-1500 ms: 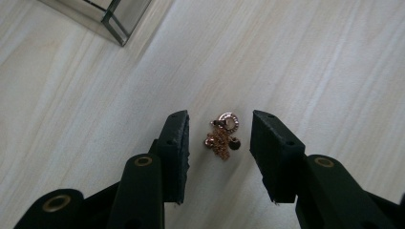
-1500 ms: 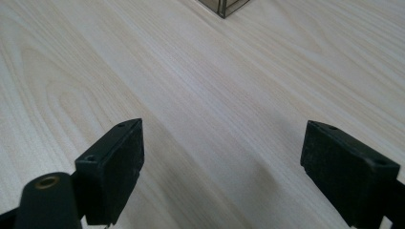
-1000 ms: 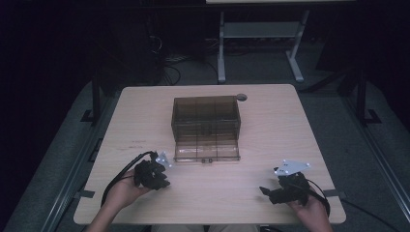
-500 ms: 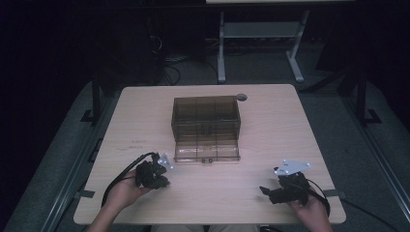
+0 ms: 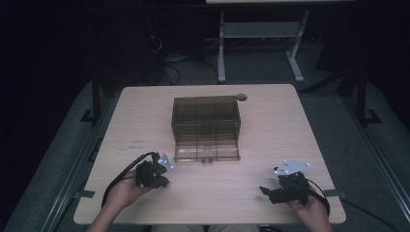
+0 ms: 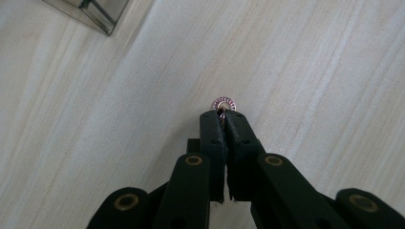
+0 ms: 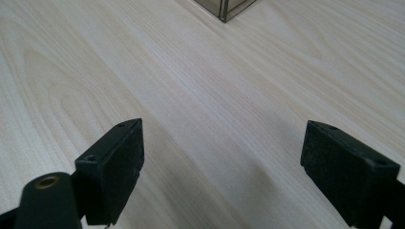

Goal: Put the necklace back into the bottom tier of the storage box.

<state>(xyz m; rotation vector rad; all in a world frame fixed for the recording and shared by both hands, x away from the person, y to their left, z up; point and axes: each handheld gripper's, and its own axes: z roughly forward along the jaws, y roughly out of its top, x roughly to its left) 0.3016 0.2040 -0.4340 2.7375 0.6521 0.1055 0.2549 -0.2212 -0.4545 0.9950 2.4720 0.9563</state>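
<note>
Left gripper low over the near-left part of the table, fingers having just closed and now pressed nearly together, pinching the near rim of a small ring. The ring lies flat on the wood at the very fingertips, its far arc poking out beyond them; it has no long axis to speak of, being round, so the grip runs across 1 edge only. Judgement: a thin hold, and the ring may tip or slip if lifted fast. The ring looks metallic, silvery with a pinkish tint and a finely beaded or ribbed face; too small to tell more. In the high view the left gripper sits just off the near-left corner of the box, so the left hand is plainly the nearer to the box's open front. The box is translucent smoky-brown plastic, rectangular, split into small compartments by thin walls, with a front panel folded down flat on the table. Judgement: next move is a short carry up and towards the box. Right gripper rests at the near-right of the table, well apart from ring and box, fingers spread wide with nothing between them. Table is pale wood-grain laminate, matte, with rounded corners.
</note>
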